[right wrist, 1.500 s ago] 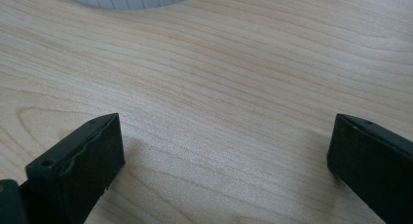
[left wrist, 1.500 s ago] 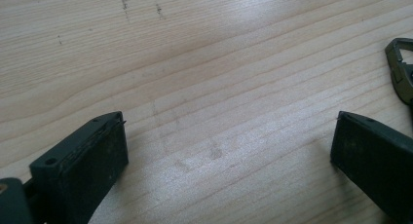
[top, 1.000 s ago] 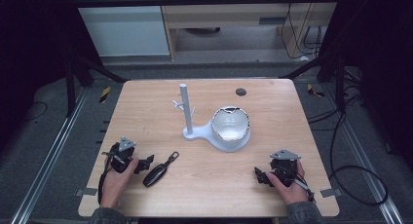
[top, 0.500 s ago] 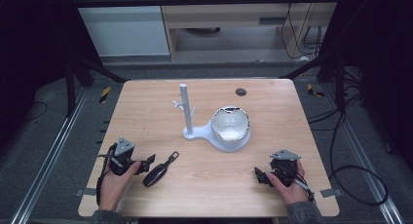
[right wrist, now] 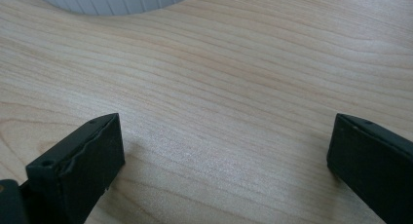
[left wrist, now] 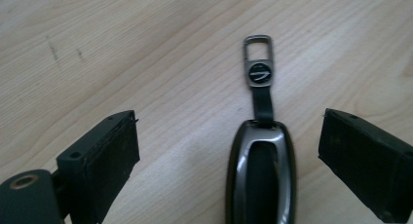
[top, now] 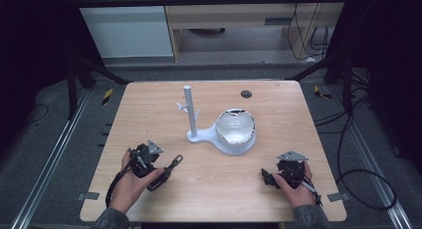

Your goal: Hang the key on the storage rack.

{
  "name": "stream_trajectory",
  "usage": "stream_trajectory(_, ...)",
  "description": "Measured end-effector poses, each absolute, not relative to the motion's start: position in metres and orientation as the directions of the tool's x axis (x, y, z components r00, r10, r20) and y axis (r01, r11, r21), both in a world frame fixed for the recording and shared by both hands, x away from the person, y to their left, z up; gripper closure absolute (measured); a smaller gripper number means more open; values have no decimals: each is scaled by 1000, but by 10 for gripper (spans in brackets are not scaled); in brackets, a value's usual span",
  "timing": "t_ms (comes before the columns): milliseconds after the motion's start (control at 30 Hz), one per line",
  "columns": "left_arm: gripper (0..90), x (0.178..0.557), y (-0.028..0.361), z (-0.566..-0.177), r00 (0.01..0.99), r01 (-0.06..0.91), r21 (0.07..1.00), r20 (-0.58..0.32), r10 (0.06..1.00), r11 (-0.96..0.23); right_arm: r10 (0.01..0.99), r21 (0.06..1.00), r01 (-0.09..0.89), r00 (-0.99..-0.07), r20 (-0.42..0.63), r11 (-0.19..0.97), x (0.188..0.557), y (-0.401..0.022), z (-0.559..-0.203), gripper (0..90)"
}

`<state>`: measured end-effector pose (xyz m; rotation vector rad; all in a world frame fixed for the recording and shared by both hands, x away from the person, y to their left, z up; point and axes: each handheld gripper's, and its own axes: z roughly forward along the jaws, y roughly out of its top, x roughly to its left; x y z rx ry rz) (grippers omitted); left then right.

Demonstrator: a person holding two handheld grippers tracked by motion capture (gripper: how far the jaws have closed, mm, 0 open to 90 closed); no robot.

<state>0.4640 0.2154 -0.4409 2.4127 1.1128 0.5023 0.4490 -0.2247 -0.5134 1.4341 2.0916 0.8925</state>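
Hands come in from the near edge of the wooden surface point(top: 209, 199), each holding 1 claw. The left claw point(top: 160, 174) sits at the near left with its 2 jaws spread wide on either side of a dark key fob point(left wrist: 260, 180); in the left gripper view the fob lies flat between the jaws, nearer the right one and touching neither. A short strap runs from the fob's far end to a round emblem and a small metal loop point(left wrist: 257, 46), which points away from the claw. The right claw point(top: 269, 177) rests at the near right, well apart from the fob, its jaws also spread wide with nothing but bare wood between them; in its own view the ribbed pale edge of the stand base point(right wrist: 117, 2) shows just beyond. Farther back, near the middle of the surface, stands a light grey stand point(top: 219, 139) with an upright post point(top: 189, 112) bearing small side pegs, and beside the post, on the same base, a round bowl-like dish point(top: 236, 127). Beyond that, toward the far edge, a small dark round hole point(top: 246, 94) marks the wood.
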Motion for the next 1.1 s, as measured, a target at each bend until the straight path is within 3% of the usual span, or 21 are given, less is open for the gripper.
stream_trajectory(133,55,470,212,-429,653,631,433,152,742,-644,934,722,645,-358,-3,250,447,-224,-513,5)
stream_trajectory(233,48,475,212,-419,672,655,397,86,736,-644,934,723,644,-358,-5,250,447,-224,-513,5)
stream_trajectory(367,49,483,212,-411,689,647,307,157,707,-698,934,723,644,-358,-4,250,447,-224,-513,5)
stream_trajectory(1100,76,493,210,-433,686,704,224,32,727,-674,931,724,642,-365,-1,253,446,-224,-513,5)
